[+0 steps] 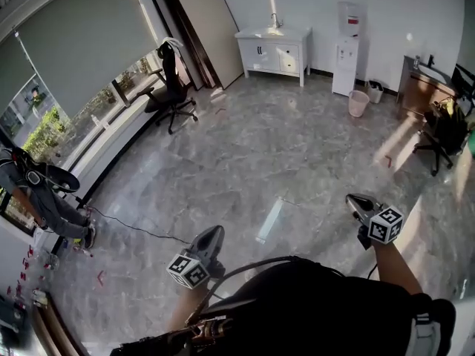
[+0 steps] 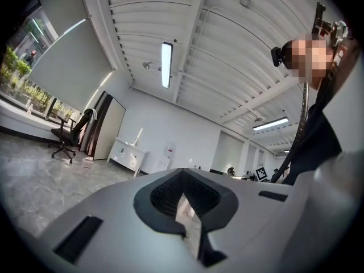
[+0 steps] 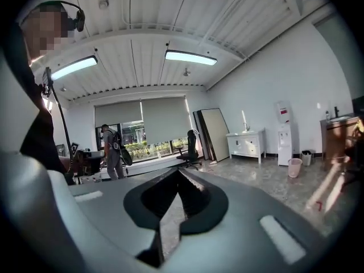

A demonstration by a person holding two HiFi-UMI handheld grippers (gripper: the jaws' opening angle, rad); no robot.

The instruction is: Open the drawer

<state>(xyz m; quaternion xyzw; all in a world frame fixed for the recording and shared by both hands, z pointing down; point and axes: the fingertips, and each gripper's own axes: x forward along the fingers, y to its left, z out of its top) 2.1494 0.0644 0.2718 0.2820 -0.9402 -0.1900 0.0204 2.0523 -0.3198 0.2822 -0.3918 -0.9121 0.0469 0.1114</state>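
A white cabinet (image 1: 273,50) with drawers and doors stands against the far wall, well across the room from me. It also shows small in the left gripper view as the white cabinet (image 2: 128,154) and in the right gripper view as the white cabinet (image 3: 245,143). My left gripper (image 1: 215,232) and right gripper (image 1: 355,200) are held in front of my body over the grey marble floor, far from the cabinet. Both point roughly level. The left gripper (image 2: 185,178) and the right gripper (image 3: 179,175) have their jaws together, with nothing between them.
A black office chair (image 1: 172,95) stands by the windows at left. A water dispenser (image 1: 349,50) and a pink bin (image 1: 358,102) sit right of the cabinet. A wooden desk (image 1: 423,87) and another chair (image 1: 445,136) are at right. A person (image 1: 44,199) stands at far left.
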